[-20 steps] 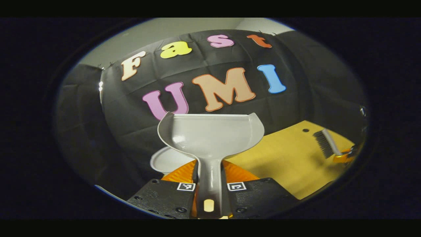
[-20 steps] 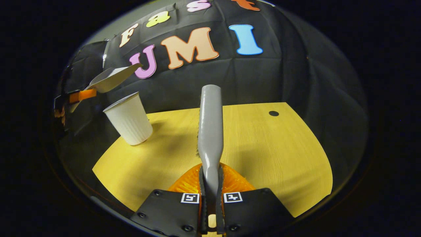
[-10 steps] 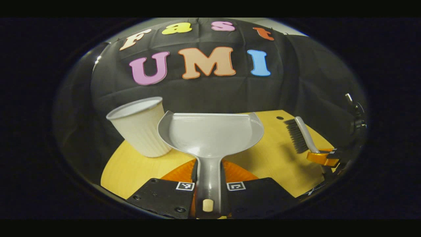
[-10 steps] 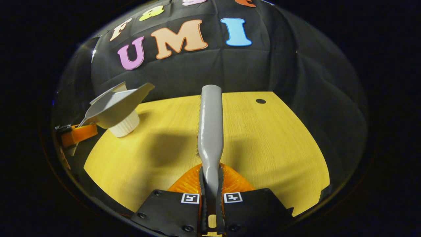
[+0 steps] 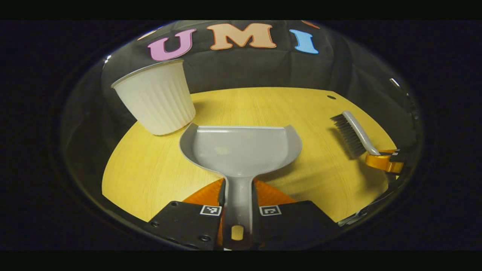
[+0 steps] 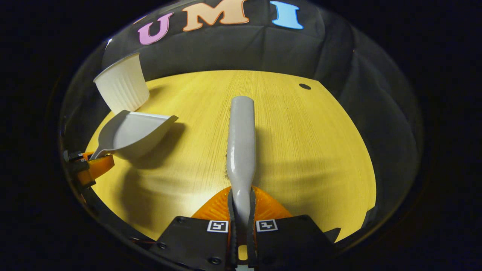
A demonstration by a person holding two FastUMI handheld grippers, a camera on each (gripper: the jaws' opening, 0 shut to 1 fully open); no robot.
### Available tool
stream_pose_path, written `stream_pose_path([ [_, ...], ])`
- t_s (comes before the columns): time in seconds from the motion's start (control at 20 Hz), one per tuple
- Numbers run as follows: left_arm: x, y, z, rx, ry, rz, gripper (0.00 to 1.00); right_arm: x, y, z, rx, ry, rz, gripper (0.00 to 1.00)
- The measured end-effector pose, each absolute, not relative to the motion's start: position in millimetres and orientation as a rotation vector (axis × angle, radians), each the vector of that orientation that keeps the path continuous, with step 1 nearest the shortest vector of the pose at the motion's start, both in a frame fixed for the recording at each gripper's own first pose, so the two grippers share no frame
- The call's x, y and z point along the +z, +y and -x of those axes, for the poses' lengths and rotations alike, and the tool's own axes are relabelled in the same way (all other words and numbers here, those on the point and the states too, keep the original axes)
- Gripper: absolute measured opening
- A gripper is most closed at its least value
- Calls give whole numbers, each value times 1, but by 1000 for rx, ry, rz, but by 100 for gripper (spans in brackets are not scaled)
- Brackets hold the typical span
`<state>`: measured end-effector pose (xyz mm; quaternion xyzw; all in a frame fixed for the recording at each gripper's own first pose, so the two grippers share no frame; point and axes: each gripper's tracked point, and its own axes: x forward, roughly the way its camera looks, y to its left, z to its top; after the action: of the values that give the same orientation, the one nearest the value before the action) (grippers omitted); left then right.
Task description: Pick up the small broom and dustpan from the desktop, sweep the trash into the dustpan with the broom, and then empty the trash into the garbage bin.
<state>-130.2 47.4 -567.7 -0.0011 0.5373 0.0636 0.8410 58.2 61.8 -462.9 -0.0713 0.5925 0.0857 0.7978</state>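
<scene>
Above desk (image 5: 150,177): left tongs (image 5: 238,210) clamped on dustpan (image 5: 241,152) handle; right tongs (image 6: 241,222) clamped on broom (image 6: 241,143) handle; white bin (image 5: 156,99) upright beyond dustpan.

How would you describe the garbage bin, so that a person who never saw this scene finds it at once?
Start from the yellow wooden desktop and go to its far left corner. There stands a white ribbed cup-shaped bin, upright and open at the top, just beyond the grey dustpan. Nothing else here stands on the desktop untouched by a gripper.
</scene>
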Motion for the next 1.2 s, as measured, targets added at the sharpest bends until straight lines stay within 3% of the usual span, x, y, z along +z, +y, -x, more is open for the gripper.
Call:
stream_pose_path([
  [0.3, -562, 45, 130, 130, 1157, 27, 24, -453, 71, -68, 204, 1324, 226, 14],
  [0.5, -551, 36, 124, 126, 1163, 50, 33, -450, 82, -68, 238, 1335, 231, 26],
  [0.55, -547, 28, 122, 119, 1149, 50, 39, -449, 85, -67, 247, 1333, 229, 45],
  [0.6, -541, 20, 120, 113, 1137, 52, 58, -446, 88, -66, 252, 1324, 226, 55],
  [0.7, -527, 11, 113, 112, 1096, 44, 97, -436, 92, -68, 260, 1296, 214, 85],
  [0.75, -514, 12, 109, 114, 1065, 33, 94, -428, 93, -70, 262, 1274, 206, 100],
  [0.9, -472, 15, 89, 150, 936, -16, 94, -388, 95, -87, 275, 1144, 170, 100],
  [1.2, -346, 15, 41, 227, 617, -13, 93, -253, 98, -125, 326, 689, 66, 100],
])
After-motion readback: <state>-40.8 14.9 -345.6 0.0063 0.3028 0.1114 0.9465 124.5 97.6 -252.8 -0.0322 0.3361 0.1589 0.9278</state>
